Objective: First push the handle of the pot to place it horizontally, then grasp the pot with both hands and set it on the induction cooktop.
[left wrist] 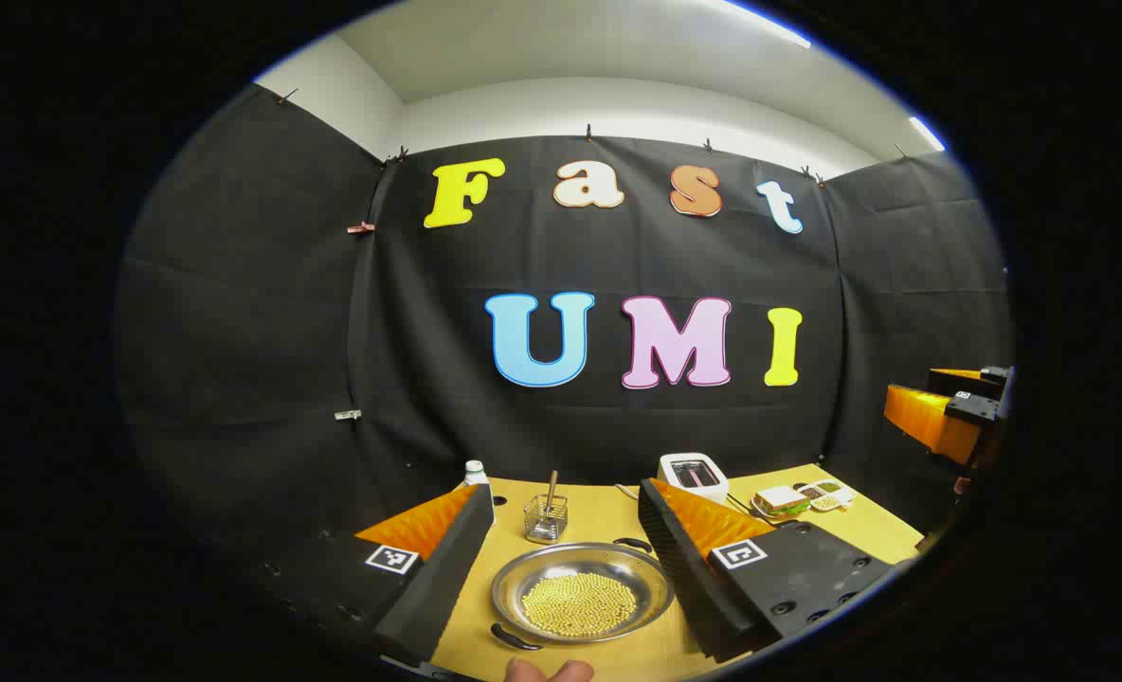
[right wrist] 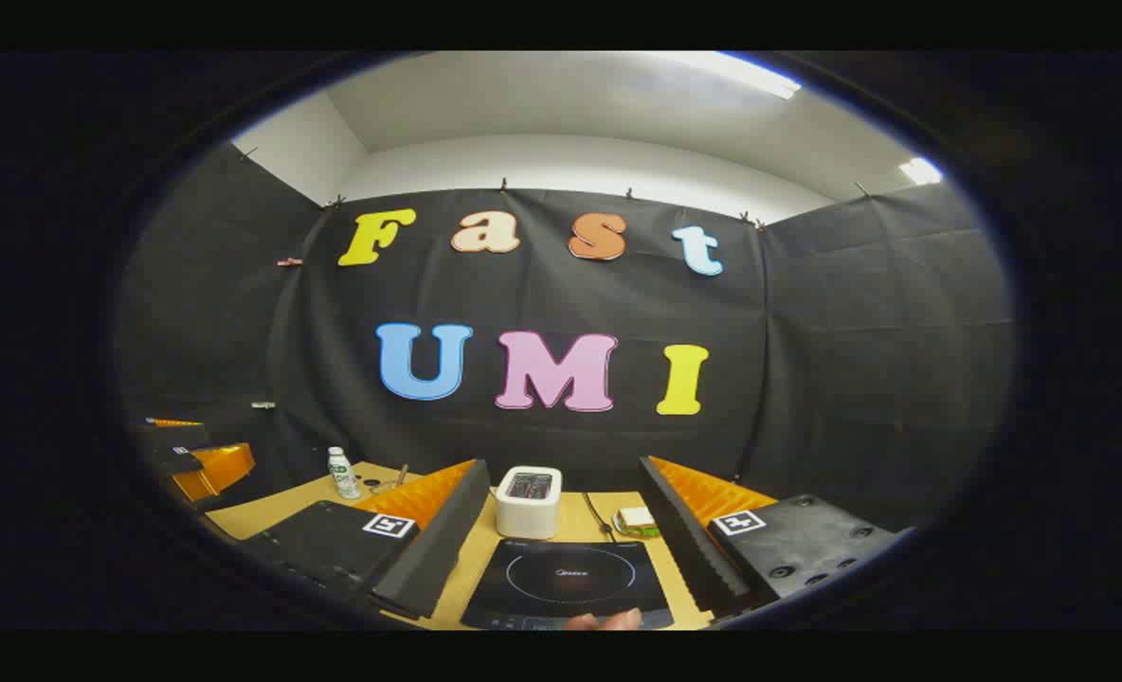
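A shallow steel pot (left wrist: 651,592) filled with small yellow beads sits on the yellow table in the left gripper view. Its two black handles lie on a diagonal, one near-left (left wrist: 514,640) and one far-right (left wrist: 633,545). My left gripper (left wrist: 566,493) hovers above the pot, open, with the pot between its fingers and untouched. My right gripper (right wrist: 563,466) is open above the black induction cooktop (right wrist: 570,583), holding nothing. The right gripper (left wrist: 940,417) also appears at the right edge of the left gripper view, and the left gripper (right wrist: 196,464) at the left edge of the right gripper view.
A white toaster (left wrist: 694,474) (right wrist: 529,500) stands behind the cooktop. A plate with a sandwich (left wrist: 788,502) lies at the far right. A wire holder with a stick (left wrist: 546,516) and a small bottle (left wrist: 474,471) (right wrist: 339,472) stand behind the pot.
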`<state>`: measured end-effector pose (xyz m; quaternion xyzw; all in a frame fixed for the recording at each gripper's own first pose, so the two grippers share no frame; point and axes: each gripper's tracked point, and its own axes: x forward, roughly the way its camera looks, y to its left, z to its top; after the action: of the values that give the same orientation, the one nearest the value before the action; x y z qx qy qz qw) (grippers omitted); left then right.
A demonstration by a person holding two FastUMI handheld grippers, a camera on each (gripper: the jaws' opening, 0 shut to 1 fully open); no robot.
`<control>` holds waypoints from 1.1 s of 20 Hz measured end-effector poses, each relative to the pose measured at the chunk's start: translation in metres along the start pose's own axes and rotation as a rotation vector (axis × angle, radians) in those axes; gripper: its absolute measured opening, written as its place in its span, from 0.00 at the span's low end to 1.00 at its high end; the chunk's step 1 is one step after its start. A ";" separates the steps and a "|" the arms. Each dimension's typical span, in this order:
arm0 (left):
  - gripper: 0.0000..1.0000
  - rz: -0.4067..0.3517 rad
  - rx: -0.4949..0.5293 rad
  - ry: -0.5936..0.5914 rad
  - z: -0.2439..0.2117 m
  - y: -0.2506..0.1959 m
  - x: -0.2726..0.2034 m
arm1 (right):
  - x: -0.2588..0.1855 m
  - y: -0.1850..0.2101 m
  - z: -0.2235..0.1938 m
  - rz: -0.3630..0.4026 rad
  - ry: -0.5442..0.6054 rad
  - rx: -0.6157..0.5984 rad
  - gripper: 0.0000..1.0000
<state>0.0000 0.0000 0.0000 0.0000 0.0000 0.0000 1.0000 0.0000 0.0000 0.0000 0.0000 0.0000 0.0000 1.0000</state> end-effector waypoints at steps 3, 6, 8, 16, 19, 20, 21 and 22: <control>0.96 -0.013 -0.001 -0.002 0.001 -0.002 0.003 | 0.000 -0.001 0.001 -0.008 -0.003 -0.004 0.98; 0.96 -0.021 0.005 -0.008 0.002 -0.003 0.006 | 0.000 -0.001 -0.002 -0.012 0.004 -0.011 0.97; 0.96 -0.025 0.011 -0.014 0.004 -0.003 0.006 | 0.001 0.000 -0.002 -0.012 0.004 -0.016 0.97; 0.97 -0.028 0.018 -0.014 0.004 -0.004 0.008 | 0.000 0.009 -0.003 0.002 0.004 -0.023 0.97; 0.96 -0.038 0.021 -0.016 0.004 -0.006 0.007 | -0.001 0.009 -0.002 0.004 0.001 -0.027 0.97; 0.94 -0.037 0.024 -0.018 0.005 -0.005 0.007 | -0.001 0.009 -0.003 0.004 0.001 -0.027 0.98; 0.88 -0.056 0.026 -0.020 0.007 -0.008 0.006 | -0.002 0.009 -0.003 0.003 0.001 -0.026 0.97; 0.68 -0.076 0.034 -0.013 0.004 -0.014 0.004 | -0.003 0.008 -0.003 0.002 0.001 -0.025 0.97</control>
<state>0.0041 -0.0136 0.0044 0.0171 -0.0065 -0.0377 0.9991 -0.0031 0.0085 -0.0027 -0.0123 0.0004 0.0009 0.9999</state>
